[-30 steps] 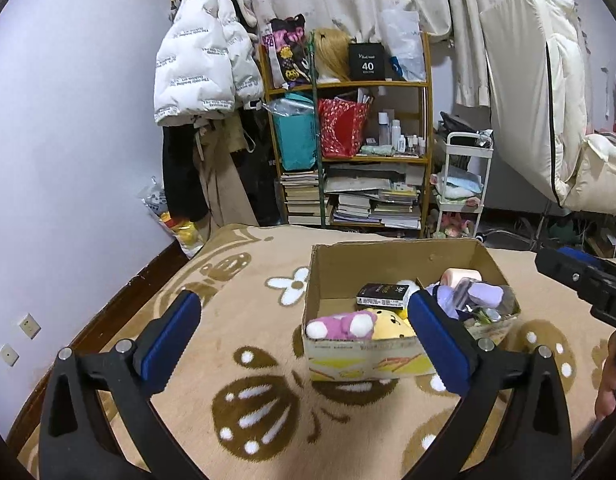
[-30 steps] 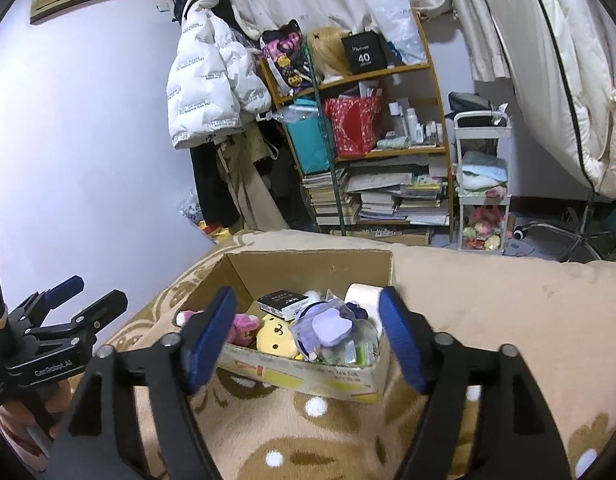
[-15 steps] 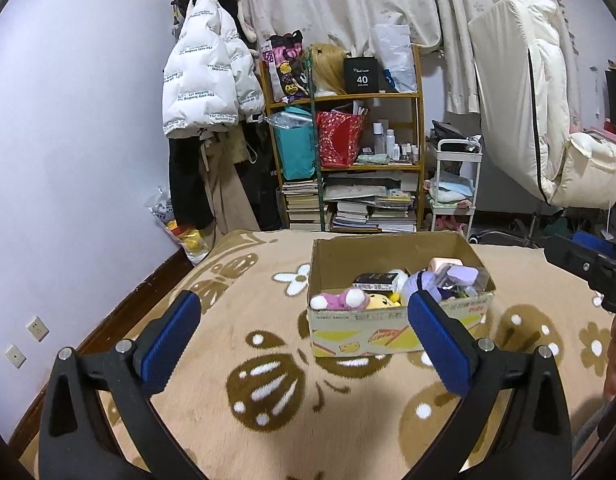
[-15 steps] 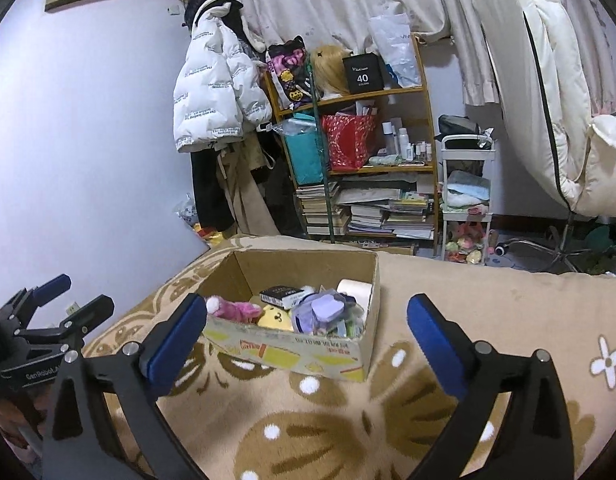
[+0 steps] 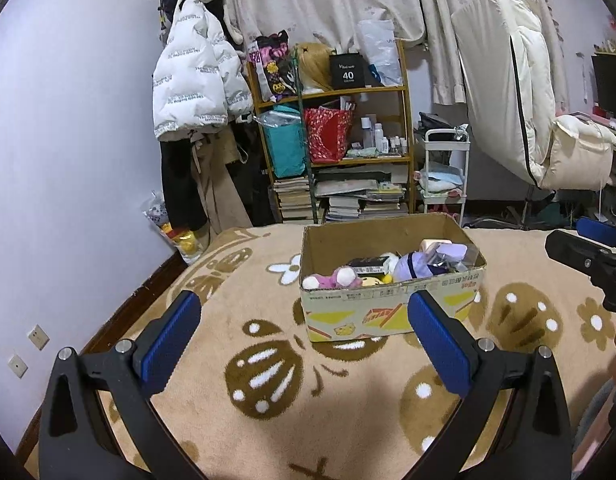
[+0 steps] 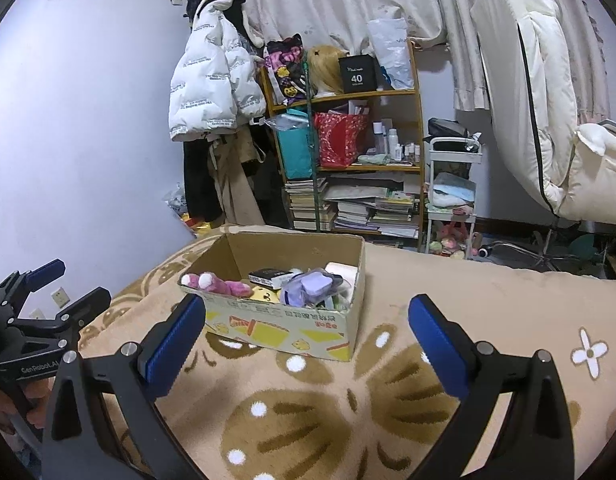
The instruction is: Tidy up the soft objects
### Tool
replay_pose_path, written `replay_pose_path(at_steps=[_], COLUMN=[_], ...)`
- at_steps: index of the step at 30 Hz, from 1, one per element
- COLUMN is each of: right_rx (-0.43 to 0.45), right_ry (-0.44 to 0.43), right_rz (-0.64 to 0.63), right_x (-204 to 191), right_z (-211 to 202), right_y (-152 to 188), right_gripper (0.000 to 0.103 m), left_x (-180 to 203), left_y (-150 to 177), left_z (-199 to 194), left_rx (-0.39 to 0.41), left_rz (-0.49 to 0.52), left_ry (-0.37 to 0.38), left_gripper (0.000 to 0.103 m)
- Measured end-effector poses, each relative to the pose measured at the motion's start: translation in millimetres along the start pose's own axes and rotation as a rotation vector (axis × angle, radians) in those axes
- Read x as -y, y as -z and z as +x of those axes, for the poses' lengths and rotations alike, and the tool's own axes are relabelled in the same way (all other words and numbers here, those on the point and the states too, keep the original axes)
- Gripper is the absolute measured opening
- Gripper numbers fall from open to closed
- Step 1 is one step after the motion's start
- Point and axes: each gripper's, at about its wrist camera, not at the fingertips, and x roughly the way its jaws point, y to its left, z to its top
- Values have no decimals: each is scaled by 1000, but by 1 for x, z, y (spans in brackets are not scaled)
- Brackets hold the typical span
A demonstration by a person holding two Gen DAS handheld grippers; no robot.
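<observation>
A cardboard box (image 5: 392, 312) stands on a beige patterned blanket (image 5: 268, 380). It also shows in the right wrist view (image 6: 284, 326). It holds a pink plush (image 5: 332, 279), a yellow plush (image 5: 370, 280), a purple plush (image 5: 412, 266), a black packet (image 5: 366, 262) and other small things. The pink plush (image 6: 224, 285) also shows in the right wrist view. My left gripper (image 5: 304, 344) is open and empty, in front of the box. My right gripper (image 6: 304, 338) is open and empty, also short of the box.
A shelf (image 5: 340, 144) with books, bags and bottles stands behind the bed. A white puffer jacket (image 5: 200, 80) hangs at the left. A small white cart (image 5: 444, 176) and a cream duvet (image 5: 520, 112) are at the right. The wall (image 5: 68, 160) runs along the left.
Both grippers have pulled back from the box, which now looks smaller and farther. The right gripper's jaws have opened wider. The box contents have not moved.
</observation>
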Motion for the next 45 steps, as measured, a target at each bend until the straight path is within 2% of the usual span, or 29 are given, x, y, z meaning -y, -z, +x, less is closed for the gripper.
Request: replay_pose_path(at_steps=[12, 45], right_rx=[-19, -24], right_ry=[11, 12], right_rz=[39, 40], right_x=[10, 18], right_z=[10, 13], right_y=[4, 6], right_gripper=[103, 103], left_x=[-1, 4], left_y=[5, 10], left_z=[16, 13], left_rx=[-13, -7], left_rz=[-17, -10], left_ry=[20, 43], left_gripper=[102, 102])
